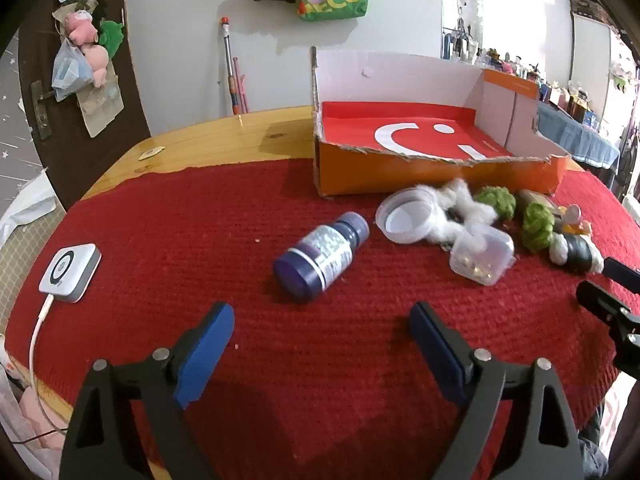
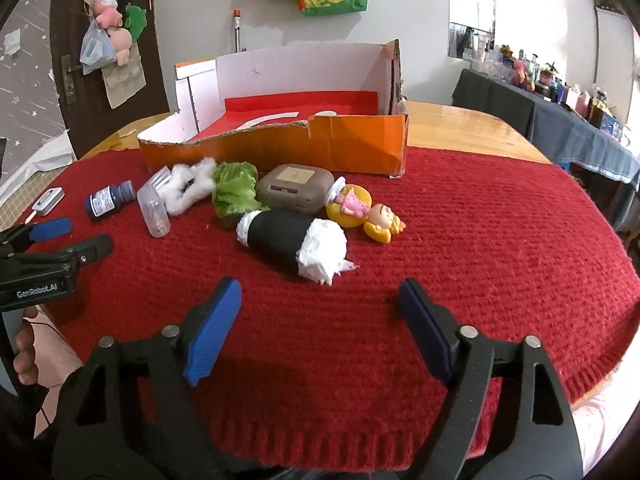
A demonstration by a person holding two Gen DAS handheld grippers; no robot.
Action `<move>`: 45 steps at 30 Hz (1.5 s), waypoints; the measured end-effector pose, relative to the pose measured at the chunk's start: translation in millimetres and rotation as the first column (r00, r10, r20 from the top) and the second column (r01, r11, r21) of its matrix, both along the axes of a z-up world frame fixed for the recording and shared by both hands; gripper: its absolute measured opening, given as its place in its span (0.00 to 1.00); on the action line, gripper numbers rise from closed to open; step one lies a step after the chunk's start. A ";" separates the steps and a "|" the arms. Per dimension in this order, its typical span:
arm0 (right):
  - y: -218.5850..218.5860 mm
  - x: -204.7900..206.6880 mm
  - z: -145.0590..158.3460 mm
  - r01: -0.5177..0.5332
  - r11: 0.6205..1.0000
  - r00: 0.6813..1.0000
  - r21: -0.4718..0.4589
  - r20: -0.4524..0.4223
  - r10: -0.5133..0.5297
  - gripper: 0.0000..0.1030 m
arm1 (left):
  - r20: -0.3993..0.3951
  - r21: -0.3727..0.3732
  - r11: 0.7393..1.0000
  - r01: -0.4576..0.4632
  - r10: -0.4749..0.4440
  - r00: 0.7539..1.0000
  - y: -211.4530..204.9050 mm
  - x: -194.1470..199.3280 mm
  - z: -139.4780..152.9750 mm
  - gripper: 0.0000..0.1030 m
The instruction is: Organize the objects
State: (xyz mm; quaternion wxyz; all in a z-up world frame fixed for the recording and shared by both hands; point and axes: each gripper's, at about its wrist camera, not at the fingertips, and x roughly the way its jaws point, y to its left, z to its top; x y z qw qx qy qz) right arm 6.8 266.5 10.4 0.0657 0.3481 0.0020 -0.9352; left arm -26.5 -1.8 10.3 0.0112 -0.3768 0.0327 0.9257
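An orange cardboard box (image 1: pixel 436 174) (image 2: pixel 280 148) with a red floor stands open at the back of the red knitted cloth (image 1: pixel 200 220) (image 2: pixel 480 240). In front of it lie a dark blue bottle (image 1: pixel 320 258) (image 2: pixel 109 200), a clear lidded container (image 1: pixel 480 254) (image 2: pixel 154 210), a white round lid (image 1: pixel 408 218), white and green fluff (image 1: pixel 536 224) (image 2: pixel 234 188), a black-and-white plush roll (image 2: pixel 292 242), a brown case (image 2: pixel 296 186) and a small doll (image 2: pixel 368 212). My left gripper (image 1: pixel 322 330) stands open just short of the bottle. My right gripper (image 2: pixel 320 304) stands open just short of the plush roll. Nothing is between either pair of fingers.
A white device with a cable (image 1: pixel 70 266) lies at the cloth's left edge. The wooden table (image 1: pixel 224 136) shows behind the cloth. A side table with several bottles (image 2: pixel 560 92) stands at the right. Bags and plush toys (image 1: pixel 86 52) hang on the door.
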 end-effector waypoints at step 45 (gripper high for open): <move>-33.6 -24.5 36.9 -0.103 0.994 0.994 -0.021 -0.034 0.102 0.58 | -0.018 0.047 0.995 0.093 -0.092 0.996 7.8 -13.2 26.6 0.37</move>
